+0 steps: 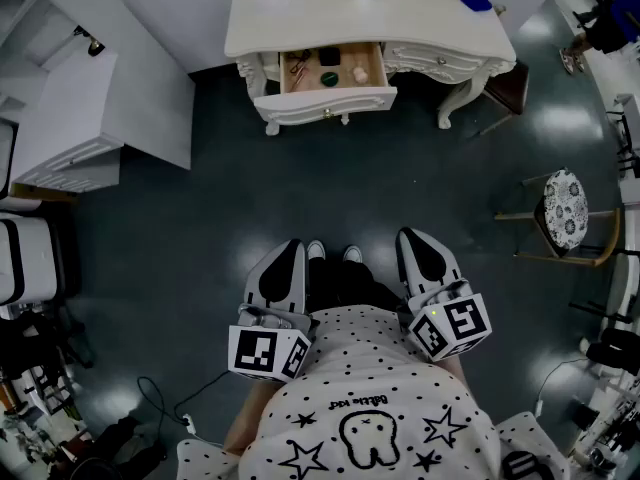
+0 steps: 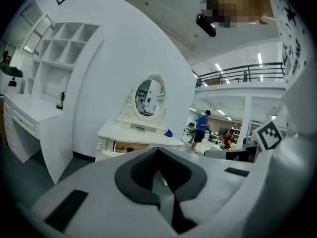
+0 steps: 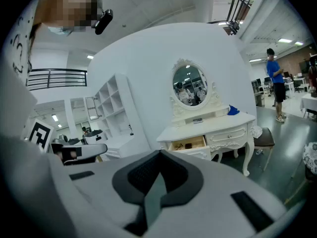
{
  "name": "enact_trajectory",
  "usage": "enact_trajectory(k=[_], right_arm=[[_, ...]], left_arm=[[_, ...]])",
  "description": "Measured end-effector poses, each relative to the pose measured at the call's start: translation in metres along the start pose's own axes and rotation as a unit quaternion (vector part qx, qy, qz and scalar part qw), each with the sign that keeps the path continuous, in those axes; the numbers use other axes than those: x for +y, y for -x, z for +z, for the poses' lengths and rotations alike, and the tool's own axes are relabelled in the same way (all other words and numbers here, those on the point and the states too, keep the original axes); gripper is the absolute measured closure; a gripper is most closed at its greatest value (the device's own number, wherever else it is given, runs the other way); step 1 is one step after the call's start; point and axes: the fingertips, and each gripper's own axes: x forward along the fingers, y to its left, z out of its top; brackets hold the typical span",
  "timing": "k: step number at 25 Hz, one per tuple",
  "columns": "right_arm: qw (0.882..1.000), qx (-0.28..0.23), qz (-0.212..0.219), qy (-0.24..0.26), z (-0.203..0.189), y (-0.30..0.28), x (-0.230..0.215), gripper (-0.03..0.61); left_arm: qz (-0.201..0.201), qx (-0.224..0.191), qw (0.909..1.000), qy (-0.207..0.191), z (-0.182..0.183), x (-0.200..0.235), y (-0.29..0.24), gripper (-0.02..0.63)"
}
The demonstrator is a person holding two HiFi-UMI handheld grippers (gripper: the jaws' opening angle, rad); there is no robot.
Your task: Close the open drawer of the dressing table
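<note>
While the drawer [image 1: 325,98] is sitting pulled out of the dressing table [image 1: 420,30], well ahead of the left gripper [image 1: 288,258] and right gripper [image 1: 415,243], both are hanging closed, empty; probably gliding lightly, its front panel is inviting a flat push.

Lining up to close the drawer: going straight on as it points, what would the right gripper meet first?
Nothing near: bare floor lies ahead of the right gripper. Aimed slightly downward, it would likely meet the floor, or else the open drawer; depth is unclear.
</note>
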Motion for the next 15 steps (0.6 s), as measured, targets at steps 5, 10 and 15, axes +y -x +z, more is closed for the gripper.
enact_trajectory(k=[5,10,15], right_arm=[[1.0,-0.002,0.004,0.003,0.0,0.013,-0.005,0.569],[1.0,-0.007,0.006,0.006,-0.003,0.024,-0.011,0.569],[1.0,-0.018,0.005,0.011,-0.001,0.033,-0.019,0.569]], left_arm=[[0.003,-0.004,1.0,0.0,-0.002,-0.013,0.005,0.601],[0.002,-0.014,0.9999,-0.009,-0.007,-0.026,0.008,0.601],[0.0,-0.034,0.9992,-0.022,-0.002,-0.031,0.004,0.601]])
